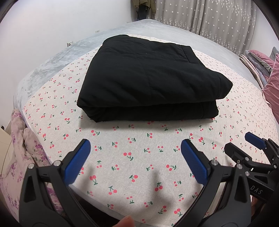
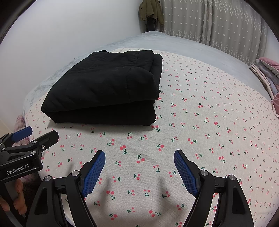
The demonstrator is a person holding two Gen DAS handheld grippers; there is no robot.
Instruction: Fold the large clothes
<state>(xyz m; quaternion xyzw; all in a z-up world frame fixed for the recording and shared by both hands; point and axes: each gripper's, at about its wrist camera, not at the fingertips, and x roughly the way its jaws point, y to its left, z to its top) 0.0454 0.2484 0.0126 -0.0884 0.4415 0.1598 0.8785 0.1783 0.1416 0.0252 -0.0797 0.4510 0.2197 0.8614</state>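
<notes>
A black padded garment [image 1: 150,78] lies folded into a thick rectangular bundle on the cherry-print sheet [image 1: 139,157]; the right wrist view shows the same garment [image 2: 104,90] at upper left. My left gripper [image 1: 136,148] hovers over the sheet, short of the bundle's near edge, jaws wide apart and empty. Over the sheet, to the right of the bundle, my right gripper [image 2: 139,160] is also open and holds nothing. Each gripper appears at the edge of the other's view: the right gripper [image 1: 244,141] and the left gripper [image 2: 40,134].
The cherry sheet covers a grey blanket [image 1: 52,57] on a bed. Folded pink and grey bedding [image 1: 265,73] is stacked at the right. A floral cloth [image 1: 21,148] hangs at the bed's left edge. Star-patterned curtains [image 2: 218,21] and a hanging jacket [image 2: 151,12] stand behind.
</notes>
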